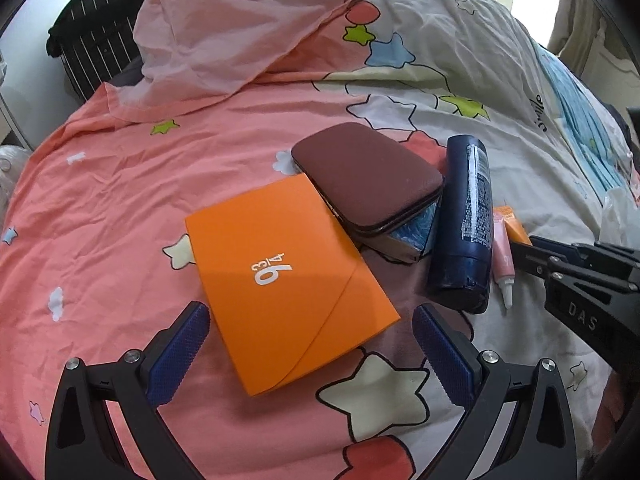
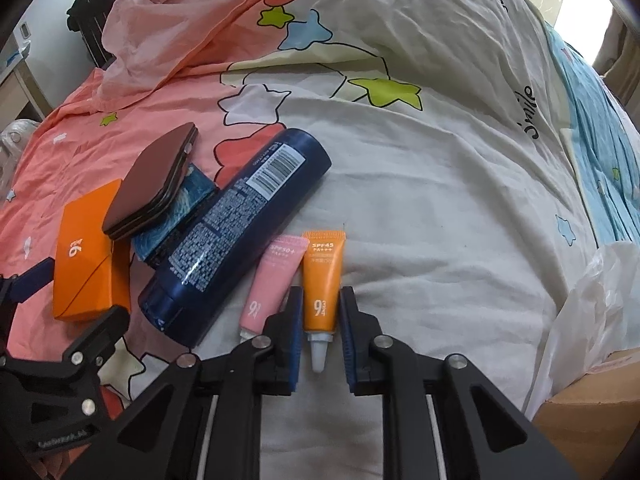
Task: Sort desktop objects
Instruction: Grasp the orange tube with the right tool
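The objects lie in a loose row on a star-patterned quilt (image 2: pixel 420 168), pink on the left and white on the right. In the right wrist view, the right gripper (image 2: pixel 320 320) straddles the lower end of the orange sunscreen tube (image 2: pixel 323 280), marked SPF45, with a blue pad on either side of it. A thin strip of quilt shows between each pad and the tube, so the jaws are released, not yet pressing. The tube's white nozzle points toward the near edge. Just left of it, touching or almost touching, lies the pink sunscreen tube (image 2: pixel 270 280), marked SPF50+, nozzle also near. Farther left is the dark blue bottle (image 2: pixel 236 232), lying on its side at a slant with its barcode up and cap end near.

In the left wrist view, the left gripper (image 1: pixel 312 340) is spread wide, its fingers (image 1: pixel 180 356) either side of the near corner of the orange envelope-style box (image 1: pixel 288 280), without clear contact. A maroon case (image 1: pixel 366 176) rests tilted over the box's far right corner and on a small blue-patterned box (image 1: pixel 414 232) beneath it. The blue bottle lies just right of these.

A crumpled pink sheet (image 1: pixel 240 28) sits at the far left, and a white plastic bag (image 2: pixel 592 304) and a cardboard box (image 2: pixel 592 412) at the near right.
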`<state>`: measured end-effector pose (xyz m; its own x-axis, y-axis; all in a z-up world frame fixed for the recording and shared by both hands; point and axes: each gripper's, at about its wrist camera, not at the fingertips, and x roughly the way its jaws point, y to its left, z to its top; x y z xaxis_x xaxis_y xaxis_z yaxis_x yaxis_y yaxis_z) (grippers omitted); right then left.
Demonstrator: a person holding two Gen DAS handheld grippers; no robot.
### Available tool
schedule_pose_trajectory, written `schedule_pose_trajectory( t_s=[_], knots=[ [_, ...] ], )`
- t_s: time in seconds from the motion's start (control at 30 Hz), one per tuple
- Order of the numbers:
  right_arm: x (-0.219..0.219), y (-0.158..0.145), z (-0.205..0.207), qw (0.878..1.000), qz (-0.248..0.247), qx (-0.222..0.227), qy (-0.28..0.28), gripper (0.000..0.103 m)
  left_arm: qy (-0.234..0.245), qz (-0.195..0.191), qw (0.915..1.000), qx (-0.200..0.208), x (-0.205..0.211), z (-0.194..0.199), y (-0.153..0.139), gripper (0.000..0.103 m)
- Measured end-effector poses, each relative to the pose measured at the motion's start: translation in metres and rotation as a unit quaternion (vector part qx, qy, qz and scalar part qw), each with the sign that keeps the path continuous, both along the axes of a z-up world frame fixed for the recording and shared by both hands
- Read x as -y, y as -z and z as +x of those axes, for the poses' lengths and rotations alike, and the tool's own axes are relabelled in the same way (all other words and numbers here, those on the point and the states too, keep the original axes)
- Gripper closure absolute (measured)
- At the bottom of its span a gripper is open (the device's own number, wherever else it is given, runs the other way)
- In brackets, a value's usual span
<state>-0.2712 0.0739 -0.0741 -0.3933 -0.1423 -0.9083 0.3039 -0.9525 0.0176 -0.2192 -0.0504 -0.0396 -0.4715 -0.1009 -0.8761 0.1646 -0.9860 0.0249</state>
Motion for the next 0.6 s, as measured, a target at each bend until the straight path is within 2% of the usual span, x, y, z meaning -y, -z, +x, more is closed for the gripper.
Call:
schedule_pose_trajectory(
  t_s=[0.17,0.3,0.47,0.6],
  knots=[
    [0.007,-0.005,0.017,0.999,0.026,-0.017,-0.023,0.087,0.001,0.003,1.0000,0.003,-0.001,-0.002,0.003,0.000],
    [0.012,-0.017,0.040,0.998,0.019,-0.027,-0.048,0.087,-0.002,0.004,0.9999,0.010,-0.001,-0.004,0.008,0.000],
    [0.014,-0.022,0.054,0.994,-0.062,0.008,-0.087,0.087,-0.009,0.007,0.9998,0.019,-0.003,-0.007,0.013,0.000],
    [0.017,-0.013,0.052,0.993,-0.079,0.025,-0.089,0.087,-0.007,0.004,0.9998,0.019,-0.007,-0.007,0.013,0.000]
  ],
)
